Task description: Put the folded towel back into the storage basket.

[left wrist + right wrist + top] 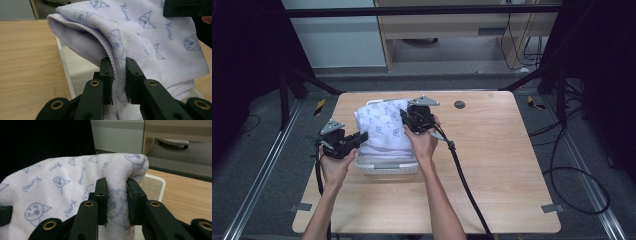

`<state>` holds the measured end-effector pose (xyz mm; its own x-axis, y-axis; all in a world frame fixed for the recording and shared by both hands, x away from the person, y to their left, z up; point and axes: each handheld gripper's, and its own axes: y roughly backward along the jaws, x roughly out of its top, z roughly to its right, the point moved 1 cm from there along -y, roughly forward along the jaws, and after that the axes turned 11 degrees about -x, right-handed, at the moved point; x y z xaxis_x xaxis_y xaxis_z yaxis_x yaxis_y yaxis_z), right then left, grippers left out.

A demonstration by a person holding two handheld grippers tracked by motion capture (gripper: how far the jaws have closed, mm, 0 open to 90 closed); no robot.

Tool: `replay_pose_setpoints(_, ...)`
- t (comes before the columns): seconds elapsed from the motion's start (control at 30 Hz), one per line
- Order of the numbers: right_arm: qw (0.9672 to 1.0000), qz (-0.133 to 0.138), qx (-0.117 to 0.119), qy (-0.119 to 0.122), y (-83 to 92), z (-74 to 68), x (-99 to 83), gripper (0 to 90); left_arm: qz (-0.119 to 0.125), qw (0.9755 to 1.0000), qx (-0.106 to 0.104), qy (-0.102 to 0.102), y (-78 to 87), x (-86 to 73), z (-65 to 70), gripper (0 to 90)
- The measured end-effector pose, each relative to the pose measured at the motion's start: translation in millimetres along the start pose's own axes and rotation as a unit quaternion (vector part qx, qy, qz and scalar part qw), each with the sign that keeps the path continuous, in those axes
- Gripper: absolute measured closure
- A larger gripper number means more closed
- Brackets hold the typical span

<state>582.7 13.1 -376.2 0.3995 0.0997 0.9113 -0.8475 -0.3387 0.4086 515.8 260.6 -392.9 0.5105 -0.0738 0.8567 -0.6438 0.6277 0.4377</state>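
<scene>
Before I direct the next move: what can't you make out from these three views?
- Contents of the white basket: the towel covers it in the high view.
- Towel's lower edge: cut off by the frame bottom in both gripper views.
- Towel's printed lettering: too small in the high view.
- Dark disc on the table: too small to identify.

L gripper (360,138) & R gripper (408,118) on towel (384,131) over white basket (387,167).

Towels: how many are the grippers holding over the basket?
1 that I can tell. A single lavender printed towel is draped over the white basket, pinched by the left gripper at one edge and the right gripper at another. Others may lie hidden underneath.
</scene>
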Motion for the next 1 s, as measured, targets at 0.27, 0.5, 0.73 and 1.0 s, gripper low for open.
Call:
replay_pose_setpoints(0.27, 0.9999, -0.013, -0.005, 0.006, -7.1, -0.1, -7.1, 73.3, -0.016, 0.9999, 0.002, 0.005, -9.3, -7.1, -4.8, 77.4)
replay_pose_setpoints(0.5, 0.9995, -0.026, -0.012, 0.009, -13.3, 0.6, -16.5, 73.1, -0.035, 0.9994, 0.006, 0.003, -18.1, -13.4, -7.3, 77.4)
replay_pose_setpoints(0.73, 0.9990, -0.039, -0.016, 0.015, -20.1, 0.0, -25.2, 73.0, -0.052, 0.9986, 0.008, 0.007, -25.9, -20.0, -11.2, 77.3)
replay_pose_setpoints(1.0, 0.9984, -0.048, -0.023, 0.019, -24.2, 0.0, -33.1, 72.6, -0.068, 0.9976, 0.012, 0.006, -32.4, -24.5, -14.2, 77.2)
